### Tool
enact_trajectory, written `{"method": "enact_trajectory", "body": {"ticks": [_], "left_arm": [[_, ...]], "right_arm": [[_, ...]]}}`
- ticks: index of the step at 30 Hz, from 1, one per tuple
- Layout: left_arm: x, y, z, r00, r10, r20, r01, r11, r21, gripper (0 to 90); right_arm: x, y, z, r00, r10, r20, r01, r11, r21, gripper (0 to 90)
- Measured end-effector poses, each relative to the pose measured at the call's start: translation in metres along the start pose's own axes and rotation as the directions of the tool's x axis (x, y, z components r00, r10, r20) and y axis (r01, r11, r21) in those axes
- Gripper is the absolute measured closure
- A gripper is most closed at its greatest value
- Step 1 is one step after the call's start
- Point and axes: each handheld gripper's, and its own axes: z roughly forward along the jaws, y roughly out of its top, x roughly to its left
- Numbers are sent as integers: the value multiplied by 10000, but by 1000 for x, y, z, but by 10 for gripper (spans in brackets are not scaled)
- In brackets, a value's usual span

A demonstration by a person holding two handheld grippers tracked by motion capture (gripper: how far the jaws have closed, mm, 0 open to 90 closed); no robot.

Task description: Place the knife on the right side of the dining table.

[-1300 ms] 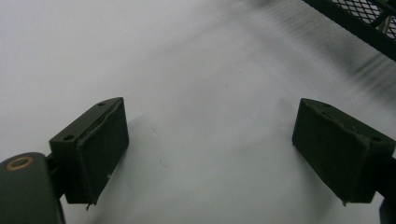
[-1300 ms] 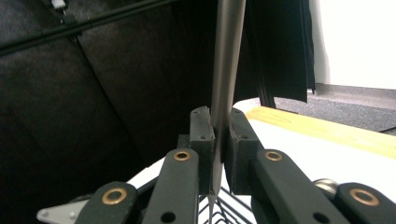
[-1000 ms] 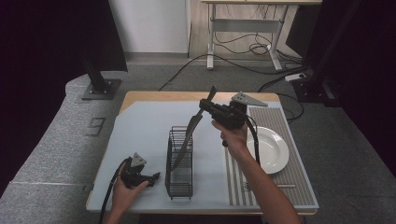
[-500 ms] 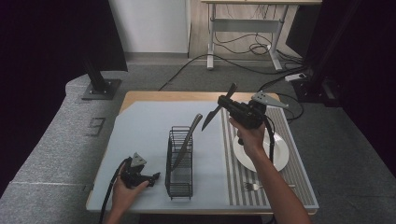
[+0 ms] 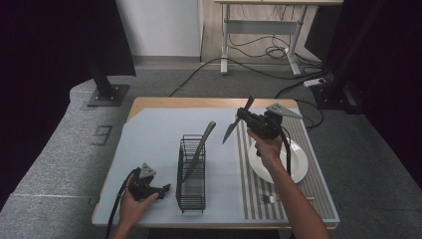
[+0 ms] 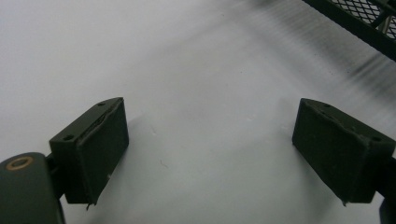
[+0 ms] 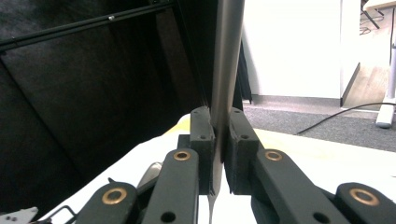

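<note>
Knife (image 5: 233, 130) clamped in my right claw (image 5: 247, 117) — blade slanting down-left toward the rack (image 5: 191, 174); left claw (image 5: 161, 189) gapes, idle.

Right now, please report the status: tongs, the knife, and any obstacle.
Right tongs shut on knife, lifted above table. Left tongs open, resting low beside wire rack. One utensil standing in rack. No obstacle seen.

A lab or studio recording space. Black curtains (image 5: 59, 45) around a table (image 5: 149, 129), loose cables (image 5: 259, 50) on grey carpet (image 5: 50, 164), a desk frame (image 5: 259, 25) behind.
</note>
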Motion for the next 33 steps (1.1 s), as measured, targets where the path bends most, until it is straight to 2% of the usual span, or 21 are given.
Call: {"method": "enact_trajectory", "body": {"ticks": [8, 18, 22, 27, 33], "left_arm": [[0, 0, 0, 10000, 22, -6, -22, 10000, 2, 101], [0, 0, 0, 10000, 26, -8, -26, 10000, 5, 101], [0, 0, 0, 10000, 27, -8, -27, 10000, 5, 101], [0, 0, 0, 10000, 23, -9, -23, 10000, 5, 101], [0, 0, 0, 10000, 23, -7, -23, 10000, 7, 101]], "right_arm": [[-13, -6, 9, 9990, -202, 405, 200, 9998, 50, 836], [-36, -16, 21, 9947, -85, 1023, 51, 9994, 337, 836], [-44, -20, 23, 9910, -63, 1337, 15, 9994, 354, 833], [-55, -24, 26, 9813, -69, 1925, 6, 9995, 328, 833], [-66, -28, 31, 9759, -26, 2180, -26, 9997, 235, 833]]}}
